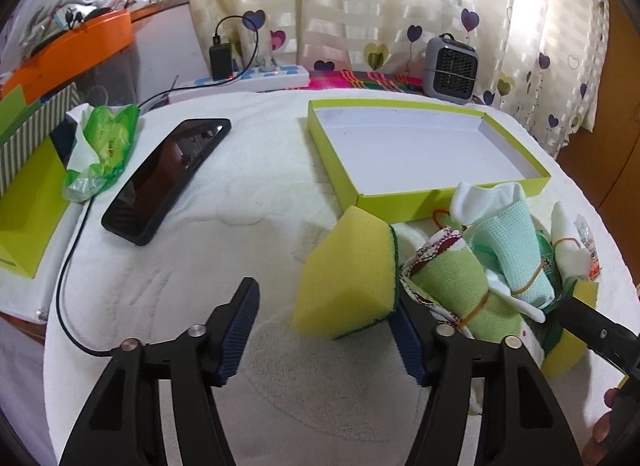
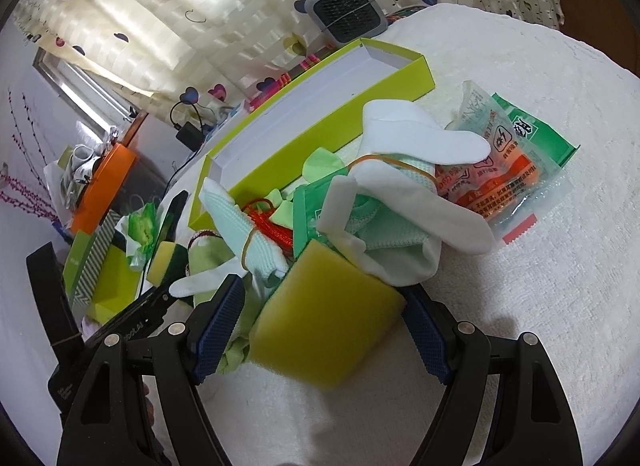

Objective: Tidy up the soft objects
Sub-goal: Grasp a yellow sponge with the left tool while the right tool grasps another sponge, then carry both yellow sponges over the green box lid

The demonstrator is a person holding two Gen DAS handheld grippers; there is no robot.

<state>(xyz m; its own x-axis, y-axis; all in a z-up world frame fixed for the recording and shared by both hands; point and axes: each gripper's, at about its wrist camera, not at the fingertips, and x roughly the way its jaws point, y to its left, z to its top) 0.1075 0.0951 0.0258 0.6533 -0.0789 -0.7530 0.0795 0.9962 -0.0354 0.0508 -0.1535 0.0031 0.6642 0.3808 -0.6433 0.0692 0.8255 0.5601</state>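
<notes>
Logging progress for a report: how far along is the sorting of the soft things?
Nothing done: the box is empty. In hand: each gripper's open jaws flank a sponge, left, right. Left: the cloth pile beside the box.

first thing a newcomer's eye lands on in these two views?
Probably the lime-green box lid, lying empty on the white towel, with a jumble of soft things heaped against its near edge. Next, the yellow sponges: one leans against the left gripper's right finger, another sits between the right gripper's open fingers. A black phone lies off to the left.
</notes>
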